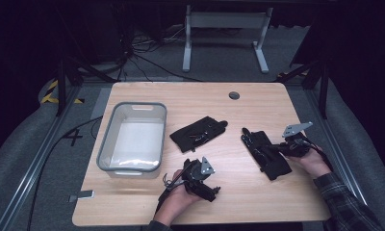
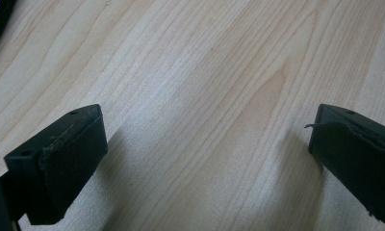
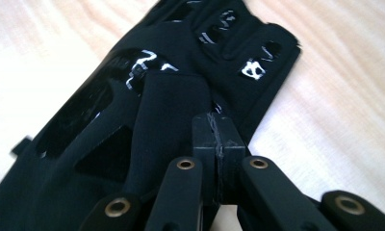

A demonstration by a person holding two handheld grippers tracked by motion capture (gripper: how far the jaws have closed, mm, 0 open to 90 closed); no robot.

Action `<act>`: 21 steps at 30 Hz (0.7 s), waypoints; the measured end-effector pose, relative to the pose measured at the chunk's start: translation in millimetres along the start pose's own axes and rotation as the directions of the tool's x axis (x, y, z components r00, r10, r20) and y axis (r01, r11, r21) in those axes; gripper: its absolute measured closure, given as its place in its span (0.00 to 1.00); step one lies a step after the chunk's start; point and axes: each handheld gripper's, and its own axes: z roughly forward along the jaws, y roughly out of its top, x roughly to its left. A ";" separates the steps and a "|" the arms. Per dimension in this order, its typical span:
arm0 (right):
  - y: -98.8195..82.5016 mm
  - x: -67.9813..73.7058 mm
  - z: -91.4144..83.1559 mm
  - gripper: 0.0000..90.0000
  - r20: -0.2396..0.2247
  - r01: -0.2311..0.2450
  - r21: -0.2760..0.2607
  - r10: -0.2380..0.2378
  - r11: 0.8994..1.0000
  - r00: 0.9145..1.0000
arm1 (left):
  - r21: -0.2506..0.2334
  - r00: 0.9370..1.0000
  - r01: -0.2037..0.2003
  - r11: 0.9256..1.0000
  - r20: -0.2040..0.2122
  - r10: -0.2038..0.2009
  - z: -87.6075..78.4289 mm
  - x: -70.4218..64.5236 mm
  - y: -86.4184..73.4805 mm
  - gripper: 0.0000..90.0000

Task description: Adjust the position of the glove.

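Near right edge of tabletop (image 1: 258, 202), black glove (image 1: 267, 153) is pinched at cuff by closed right gripper (image 1: 283, 148); long axis runs toward far edge. Left gripper (image 1: 211, 190) is held wide open, nothing inside.

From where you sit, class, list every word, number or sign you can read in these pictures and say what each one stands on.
"4": painted dark on the grey floor, left of the table.
Yellow and black hazard stripes, no words: on the floor at far left.
White marks on the right-hand glove: too broken and blurred to read.
Nothing legible on the grey bin or the other glove.
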 end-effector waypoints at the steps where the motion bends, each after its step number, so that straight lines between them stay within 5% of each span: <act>1: -1.7 3.2 -1.6 1.00 -0.001 0.001 0.002 -0.001 1.000 1.000 | 0.000 1.000 0.000 1.000 0.000 0.000 0.0 0.0 0.0 0.00; 6: -6.4 24.2 -5.8 1.00 -0.016 0.036 0.009 -0.036 0.999 0.999 | 0.000 1.000 0.001 1.000 0.000 -0.001 0.0 -0.2 -0.1 0.00; 15: -14.1 41.3 -12.9 1.00 -0.029 0.069 0.005 -0.069 0.998 0.997 | 0.000 1.000 0.002 1.000 0.000 -0.002 -0.1 -0.3 -0.2 0.00; 21: 2.1 46.7 -20.0 1.00 -0.038 0.073 -0.085 -0.077 0.994 0.996 | 0.000 1.000 0.002 1.000 0.000 -0.002 -0.1 -0.3 -0.2 0.00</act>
